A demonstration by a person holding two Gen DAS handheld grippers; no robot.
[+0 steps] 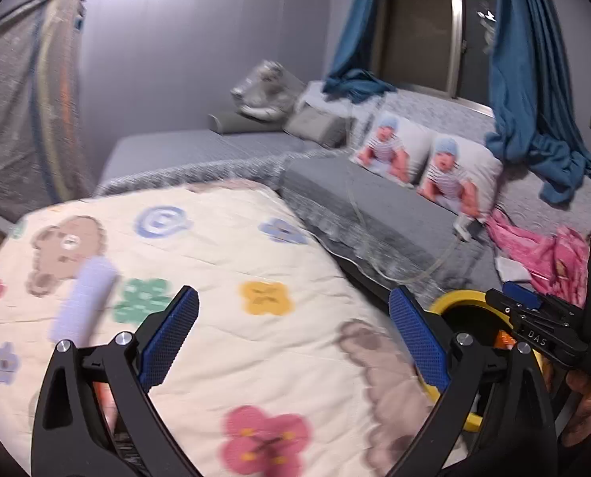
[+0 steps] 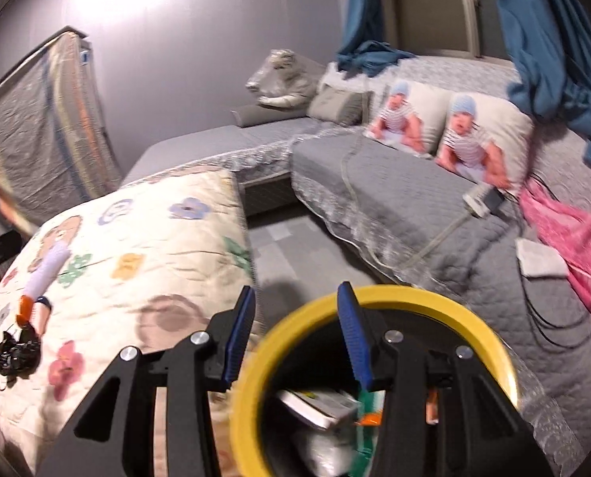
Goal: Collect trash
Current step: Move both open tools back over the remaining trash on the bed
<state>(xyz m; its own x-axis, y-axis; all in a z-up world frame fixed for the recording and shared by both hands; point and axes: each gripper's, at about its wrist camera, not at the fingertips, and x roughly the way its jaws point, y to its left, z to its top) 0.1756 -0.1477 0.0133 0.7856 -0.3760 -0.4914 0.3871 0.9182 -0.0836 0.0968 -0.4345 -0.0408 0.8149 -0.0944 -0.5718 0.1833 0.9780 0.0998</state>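
**A:** Starting at the far left, what is that pale lilac roll (image 1: pixel 84 298) doing on the cartoon quilt (image 1: pixel 216 246)?

**B:** It lies loose on the fabric, away from everything else. That's why I'd take it for litter, though blur hides what it is. In the right wrist view a black crumpled scrap (image 2: pixel 15 351) sits just below it, with something orange between them.

**A:** And the left gripper (image 1: pixel 295 318)?

**B:** Its jaws are spread wide and hold nothing. It hovers over the quilt with the roll off to its left, outside the fingers. I'd guess it's open like that ready for a pickup.

**A:** Then the yellow-rimmed bin (image 2: pixel 474 318)?

**B:** It's low down beside the quilt's right edge, in front of the grey bed (image 2: pixel 395 206), so close enough for a short drop. There's already rubbish (image 2: pixel 319 405) inside: a white packet and a green-and-orange wrapper.

**A:** Does the right gripper (image 2: pixel 297 310) have hold of it?

**B:** Its jaws straddle the rim, one finger inside and one outside, with a gap wider than the rim. So it isn't pinching, and probably only steadies or hooks the bin.
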